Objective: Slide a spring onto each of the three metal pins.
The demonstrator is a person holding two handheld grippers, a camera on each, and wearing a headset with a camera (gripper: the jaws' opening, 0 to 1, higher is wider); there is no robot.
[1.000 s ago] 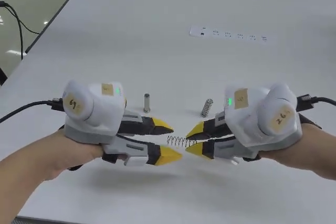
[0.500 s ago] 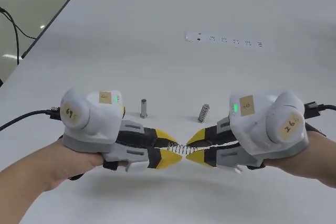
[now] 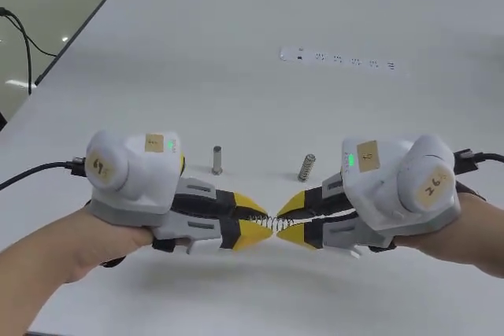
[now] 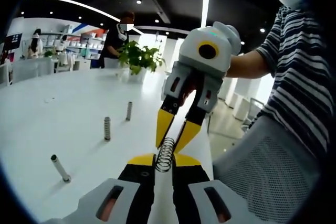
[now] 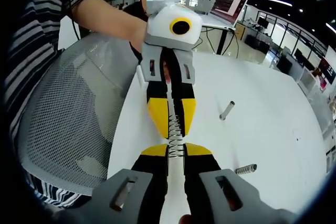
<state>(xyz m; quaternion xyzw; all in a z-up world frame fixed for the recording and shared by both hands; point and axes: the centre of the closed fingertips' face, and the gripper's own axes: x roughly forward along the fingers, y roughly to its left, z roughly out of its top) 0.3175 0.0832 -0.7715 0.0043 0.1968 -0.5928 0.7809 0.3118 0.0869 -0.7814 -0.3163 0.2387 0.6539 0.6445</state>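
**A:** What are the fingers (image 3: 250, 231) doing?

**B:** The left gripper (image 3: 258, 219) and right gripper (image 3: 285, 222) meet tip to tip. Each is pinched on one end of the spring (image 3: 272, 223), held off the surface (image 3: 236, 76). I'd guess it's a re-grip, to free an end for a pin.

**A:** Is there room to move?

**B:** The bare pin (image 3: 217, 160) is at eleven o'clock and the loaded pin (image 3: 306, 167) at one, well apart. Twelve is open up to the power strip (image 3: 346, 60). The surface edge is near at six.

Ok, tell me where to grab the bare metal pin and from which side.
Take the bare metal pin by the lower half of its shaft, jaws closing across it from the near side. It stands upright on the table, slim and round, so a side pinch likely holds it steady and leaves its top free for the spring.
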